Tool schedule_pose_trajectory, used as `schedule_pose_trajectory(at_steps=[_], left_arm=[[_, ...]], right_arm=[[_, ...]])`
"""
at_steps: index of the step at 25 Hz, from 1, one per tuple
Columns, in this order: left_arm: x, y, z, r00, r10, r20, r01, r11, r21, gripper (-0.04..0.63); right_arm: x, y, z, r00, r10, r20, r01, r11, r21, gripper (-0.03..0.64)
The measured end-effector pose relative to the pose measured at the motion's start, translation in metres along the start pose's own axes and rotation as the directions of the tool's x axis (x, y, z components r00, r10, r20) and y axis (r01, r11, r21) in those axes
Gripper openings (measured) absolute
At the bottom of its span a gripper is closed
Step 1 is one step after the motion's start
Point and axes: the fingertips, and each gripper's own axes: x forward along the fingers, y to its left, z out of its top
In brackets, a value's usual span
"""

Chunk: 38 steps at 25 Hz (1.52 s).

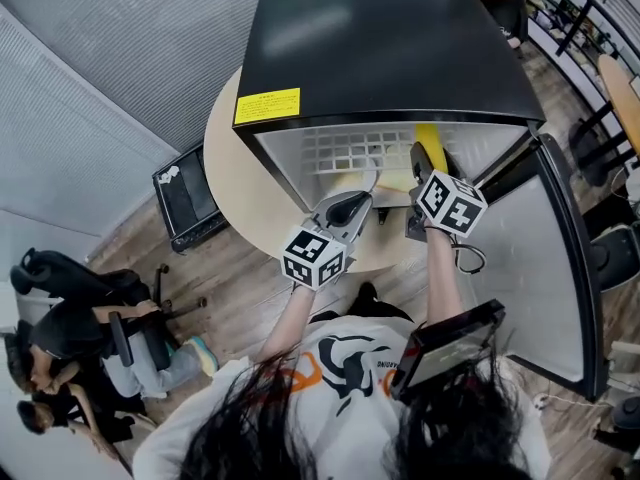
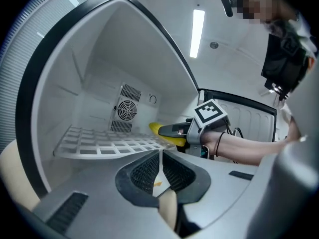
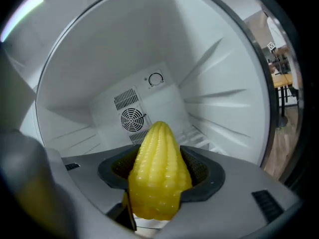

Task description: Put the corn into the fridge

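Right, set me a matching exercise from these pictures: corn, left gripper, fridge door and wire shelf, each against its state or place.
Column one:
1 corn
2 left gripper
3 fridge door
4 wire shelf

Column two:
a shut, holding nothing
b swung open
c white grid spanning the inside of the fridge
d clamped in the right gripper

Pairs: 1-d, 2-a, 3-b, 4-c
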Motion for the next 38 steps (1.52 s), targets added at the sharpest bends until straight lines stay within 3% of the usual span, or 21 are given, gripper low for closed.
schedule_pose_trajectory(at_steps=[6, 11, 18, 22, 27, 32, 38], left_arm=[[0.008, 0.009, -0.007, 1.0, 0.018, -0.024, -0.018, 1.0, -0.008, 0.02], [0.013, 0.007, -0.012, 0.999, 0.013, -0.039, -0.014, 1.0, -0.012, 0.02], [0.014, 0.005, -0.014, 0.999, 0.012, -0.042, -0.012, 1.0, -0.01, 0.02], [0.007, 0.004, -0.012, 0.999, 0.018, -0.037, -0.018, 1.0, -0.006, 0.02], [-0.002, 0.008, -0.01, 0.999, 0.032, -0.026, -0.032, 0.999, -0.006, 0.02], [-0.012, 0.006, -0.008, 0.999, 0.034, -0.014, -0.034, 0.999, -0.006, 0.02], [-0.025, -0.003, -0.008, 1.0, 0.019, -0.005, -0.019, 1.0, 0.0, 0.02]], right_arm=[[0.019, -0.012, 0.001, 0.994, -0.106, 0.008, 0.106, 0.987, -0.121, 0.253], [0.024, -0.008, 0.003, 0.984, -0.176, 0.024, 0.175, 0.944, -0.28, 0.253], [0.029, 0.002, -0.006, 0.98, -0.199, 0.007, 0.179, 0.864, -0.471, 0.254], [0.021, 0.007, -0.004, 0.981, -0.194, 0.031, 0.182, 0.835, -0.519, 0.268], [0.008, 0.016, -0.002, 0.987, -0.157, 0.026, 0.152, 0.879, -0.451, 0.273], [-0.011, 0.022, 0.002, 0.991, -0.125, 0.048, 0.134, 0.902, -0.411, 0.273], [-0.042, 0.032, -0.002, 0.996, -0.064, 0.068, 0.081, 0.952, -0.296, 0.272]])
